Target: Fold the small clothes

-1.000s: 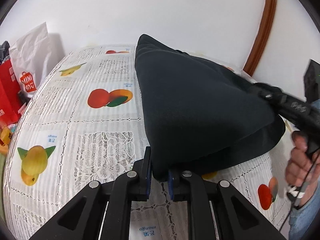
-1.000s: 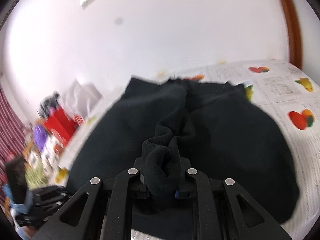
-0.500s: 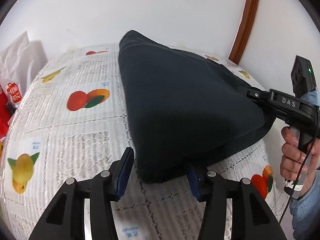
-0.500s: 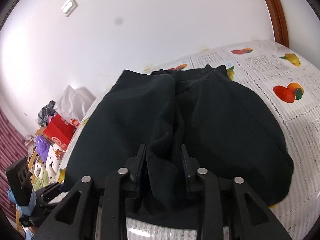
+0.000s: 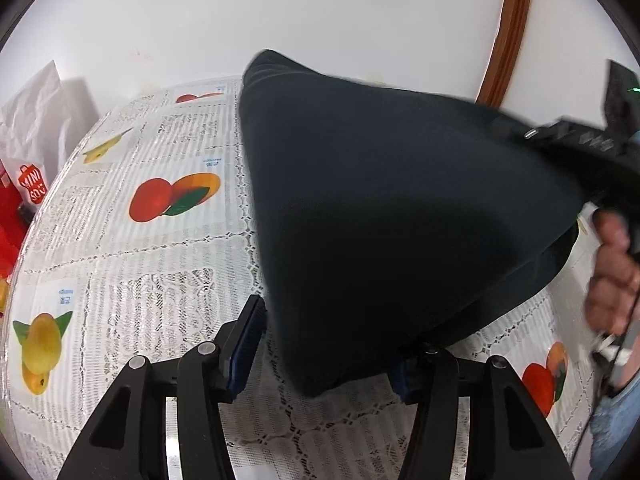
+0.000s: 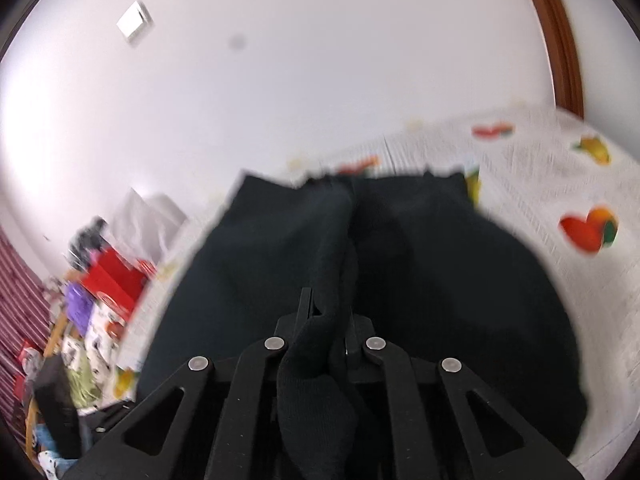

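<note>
Dark, near-black knitted fabric garment [image 5: 392, 216] lies on a table covered by a white lace-patterned plastic cloth printed with fruit [image 5: 132, 280], filling the centre and the 3 o'clock half of the left wrist view. One corner of it reaches down toward 6 o'clock and sits between the blue-padded fingers of the left gripper [image 5: 324, 354]. Those jaws have just been opening and now stand released: the pad at 7 o'clock [image 5: 246, 340] is clear of the fabric, while the pad at 5 o'clock is partly covered by the hem, so contact there cannot be told.

At 3 o'clock in that view the black right gripper [image 6: 326, 330] lifts the garment's far edge off the cloth, with a person's hand [image 5: 614, 276] on its handle. In the right wrist view, which is blurred, its jaws have just been closing and are clenched on a bunched ridge of the dark fabric, which spills back over the fingers toward 6 o'clock.

A printed orange with a green leaf [image 5: 174, 198] shows at 9 o'clock of the garment in the left wrist view, and a white paper bag with a red logo [image 5: 34, 148] stands at the table's far edge near 10 o'clock. A brown wooden door frame [image 5: 506, 36] rises at 1 o'clock.
</note>
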Tool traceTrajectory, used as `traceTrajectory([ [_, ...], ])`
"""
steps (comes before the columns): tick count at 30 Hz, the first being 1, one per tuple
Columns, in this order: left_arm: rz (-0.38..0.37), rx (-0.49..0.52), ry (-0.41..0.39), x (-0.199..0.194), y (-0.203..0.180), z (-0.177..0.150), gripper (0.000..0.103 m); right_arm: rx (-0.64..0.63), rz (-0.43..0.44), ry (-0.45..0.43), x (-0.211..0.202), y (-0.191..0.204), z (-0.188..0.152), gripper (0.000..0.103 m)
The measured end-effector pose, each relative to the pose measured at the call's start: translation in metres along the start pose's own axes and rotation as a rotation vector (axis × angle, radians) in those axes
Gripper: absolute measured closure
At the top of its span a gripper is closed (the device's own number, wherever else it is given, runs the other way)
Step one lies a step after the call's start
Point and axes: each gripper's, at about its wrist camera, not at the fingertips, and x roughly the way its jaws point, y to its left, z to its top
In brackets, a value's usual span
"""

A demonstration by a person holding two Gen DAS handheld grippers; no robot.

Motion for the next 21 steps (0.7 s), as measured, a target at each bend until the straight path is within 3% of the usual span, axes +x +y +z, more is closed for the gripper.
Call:
traceTrajectory([
  [3,-0.007,-0.006,-0.002,-0.001,0.002,-0.002,0.050,0.019,-0.019,-0.076,-0.023,-0.014,0.004,0.094],
  [7,-0.059,0.022,-0.060,-0.013,-0.006,-0.001,0.054,0.037,-0.051,-0.011,-0.017,-0.032,-0.003,0.094],
  [15,0.020,0.052,0.008,0.008,-0.032,0.007,0.052,0.035,-0.110,0.057,-0.004,-0.032,-0.002,0.093],
  [17,0.037,0.054,0.014,0.010,-0.035,0.009,0.051,0.011,-0.095,0.031,-0.012,-0.030,0.003,0.094],
  [21,0.069,0.069,0.015,0.017,-0.039,0.012,0.050,-0.010,-0.057,-0.130,-0.050,-0.034,0.012,0.094],
])
